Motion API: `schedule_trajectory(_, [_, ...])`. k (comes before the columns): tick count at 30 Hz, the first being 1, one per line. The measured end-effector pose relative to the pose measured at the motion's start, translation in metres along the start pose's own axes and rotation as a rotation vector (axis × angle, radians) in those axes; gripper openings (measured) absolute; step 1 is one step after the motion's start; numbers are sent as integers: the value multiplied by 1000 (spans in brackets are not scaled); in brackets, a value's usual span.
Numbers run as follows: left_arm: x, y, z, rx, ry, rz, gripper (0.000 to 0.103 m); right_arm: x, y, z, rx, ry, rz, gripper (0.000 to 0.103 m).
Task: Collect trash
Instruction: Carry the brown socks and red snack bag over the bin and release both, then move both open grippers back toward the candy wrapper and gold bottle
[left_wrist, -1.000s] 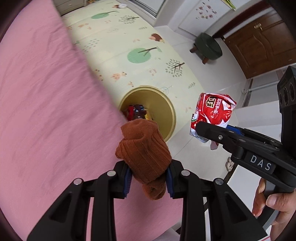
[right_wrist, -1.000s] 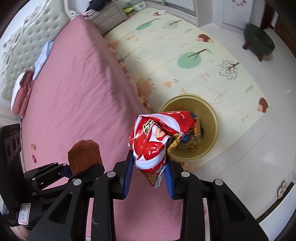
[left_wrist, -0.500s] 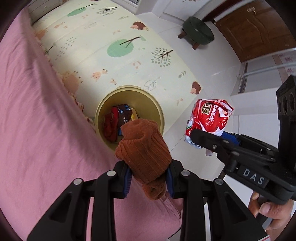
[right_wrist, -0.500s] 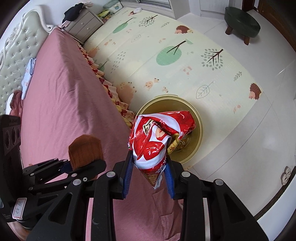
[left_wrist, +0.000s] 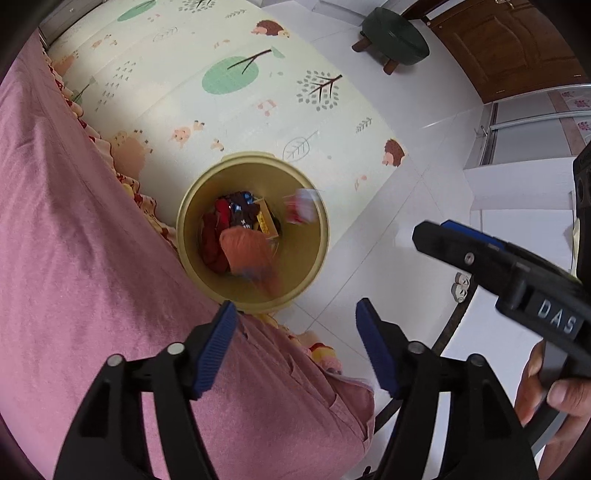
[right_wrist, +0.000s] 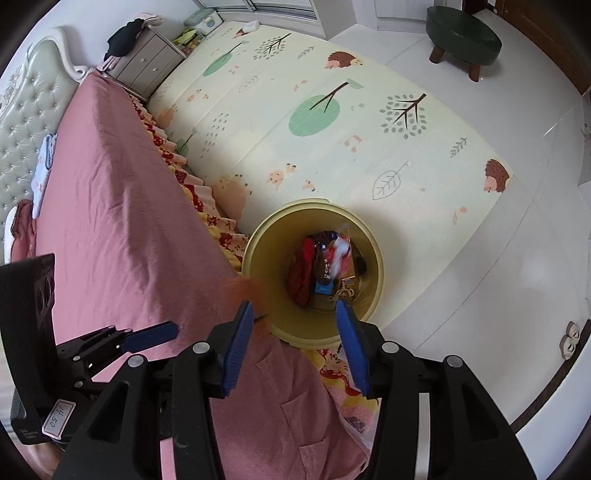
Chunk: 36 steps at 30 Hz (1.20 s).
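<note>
Tongs both gape wide, my left gripper (left_wrist: 295, 325) and right gripper (right_wrist: 295, 328) empty above the yellow bin (left_wrist: 314, 266); brown sock (left_wrist: 251, 258) and red wrapper (left_wrist: 301, 206) blur.

Both views looking steeply down from above the bed (left_wrist: 92, 258) edge, each along its own jaws. Left wrist view facing the yellow bin (left_wrist: 251, 229) on the floor, taking in the right gripper (left_wrist: 458, 240) at its right. Right wrist view looking down on the same bin (right_wrist: 314, 273) from slightly farther right, taking in the left gripper (right_wrist: 147, 338) at lower left. Sharing bin, play mat (right_wrist: 332, 110), green stool (right_wrist: 463, 27).
</note>
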<state>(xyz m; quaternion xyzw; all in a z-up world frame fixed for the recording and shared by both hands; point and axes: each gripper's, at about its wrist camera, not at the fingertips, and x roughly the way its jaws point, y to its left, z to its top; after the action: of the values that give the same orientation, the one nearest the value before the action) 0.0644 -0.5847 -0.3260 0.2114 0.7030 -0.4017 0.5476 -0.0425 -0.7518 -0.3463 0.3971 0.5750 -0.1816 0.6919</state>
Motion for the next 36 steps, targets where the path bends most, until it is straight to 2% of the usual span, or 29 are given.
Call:
schedule_trajectory(11, [-20,-2,-18,6,-30,8,68,-7,20,-6,-34,2,15,46])
schedule_trajectory(13, [-28,-1,-23,2,-49,16,71,-11,26,-9,-46,-1,18,46])
schedule_trajectory(19, [-47,17,-47,-52,-98,23,73,-21,56,-24,-119,-13,21,47])
schedule_trajectory(24, [-66,45,-83,-115,-138,34,73,-18,97,-47,-228,6,11,47])
schedule_trajectory(29, [-88,91,-133,-213,-174,30,73,-12,153,-79,-329,25,11,47])
schedule_trajectory(36, [-122,166,-214,-346,-243,42,73,9,246,-143,-479,65,15,48])
